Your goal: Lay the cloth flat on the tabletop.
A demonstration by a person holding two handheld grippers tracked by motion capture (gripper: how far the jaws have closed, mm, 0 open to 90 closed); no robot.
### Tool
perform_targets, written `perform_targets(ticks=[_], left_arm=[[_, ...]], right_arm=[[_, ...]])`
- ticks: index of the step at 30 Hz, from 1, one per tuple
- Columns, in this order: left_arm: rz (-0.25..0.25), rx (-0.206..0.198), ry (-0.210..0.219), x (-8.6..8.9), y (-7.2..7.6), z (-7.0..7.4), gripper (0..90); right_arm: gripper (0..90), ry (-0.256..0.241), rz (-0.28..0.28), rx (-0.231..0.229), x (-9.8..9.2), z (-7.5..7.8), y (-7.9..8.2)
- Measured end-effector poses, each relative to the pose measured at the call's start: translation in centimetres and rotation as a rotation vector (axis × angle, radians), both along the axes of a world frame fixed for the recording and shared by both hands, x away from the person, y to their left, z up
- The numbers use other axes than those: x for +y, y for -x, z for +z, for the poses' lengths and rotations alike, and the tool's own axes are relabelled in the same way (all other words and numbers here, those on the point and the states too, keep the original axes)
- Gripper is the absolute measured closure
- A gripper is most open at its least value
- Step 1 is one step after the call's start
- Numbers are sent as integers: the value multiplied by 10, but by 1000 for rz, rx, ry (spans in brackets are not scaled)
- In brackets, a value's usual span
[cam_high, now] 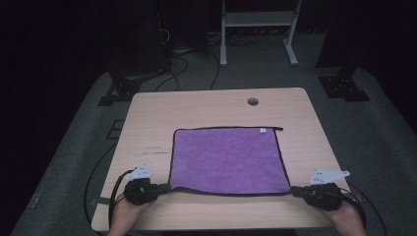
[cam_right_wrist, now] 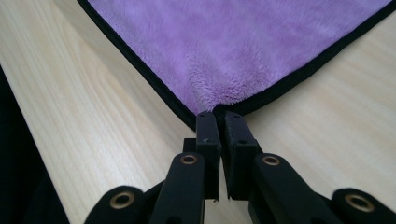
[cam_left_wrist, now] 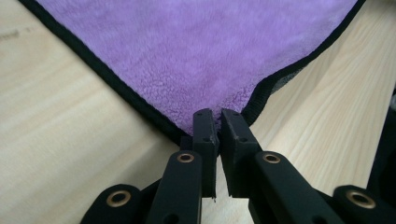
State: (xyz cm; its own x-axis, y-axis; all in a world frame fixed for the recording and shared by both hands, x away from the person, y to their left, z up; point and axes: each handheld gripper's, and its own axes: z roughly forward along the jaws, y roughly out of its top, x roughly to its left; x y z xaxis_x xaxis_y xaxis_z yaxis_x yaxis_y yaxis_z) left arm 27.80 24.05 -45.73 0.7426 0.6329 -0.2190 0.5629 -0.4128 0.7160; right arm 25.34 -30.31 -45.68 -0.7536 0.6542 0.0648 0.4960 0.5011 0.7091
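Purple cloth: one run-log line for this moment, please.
purple cloth flat on table | left tongs shut on near-left corner | right tongs shut on near-right corner

Looks like a lab or recording studio: dark surroundings, a bare pale wooden worktop with a cable hole, grey carpeted floor, loose cables, black stand bases, white metal frame.

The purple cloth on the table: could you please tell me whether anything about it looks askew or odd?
Mostly not: the purple cloth lies flat and square on the table. The one oddity is a dark thread or loose binding jutting past its far right corner. The left gripper and right gripper pinch the near corners.
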Motion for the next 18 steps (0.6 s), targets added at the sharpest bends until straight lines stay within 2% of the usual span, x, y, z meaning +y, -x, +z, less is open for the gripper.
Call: perform_targets(ticks=[2,3,4,6,9,11,14,18], left_arm=[[7,-3,-17,0,1,0,792],[14,-12,-24,1,1,1,746],[22,-13,-11,4,2,3,692],[47,-33,-1,8,3,6,586],[77,-47,2,12,3,8,461],[91,-53,-4,11,0,8,375],[110,-74,-14,6,-6,9,273],[144,-113,-40,2,-16,10,180]], right_arm=[[824,9,1,14,1,-2,0],[757,8,1,11,1,-2,0],[652,2,1,-1,0,-2,-1],[529,-13,-14,-24,-1,0,-1],[396,-26,-38,-51,-1,2,-5],[319,-17,-73,-69,-1,3,-10],[190,-14,-147,-60,-3,3,-23],[125,-12,-240,-57,-8,2,-42]])
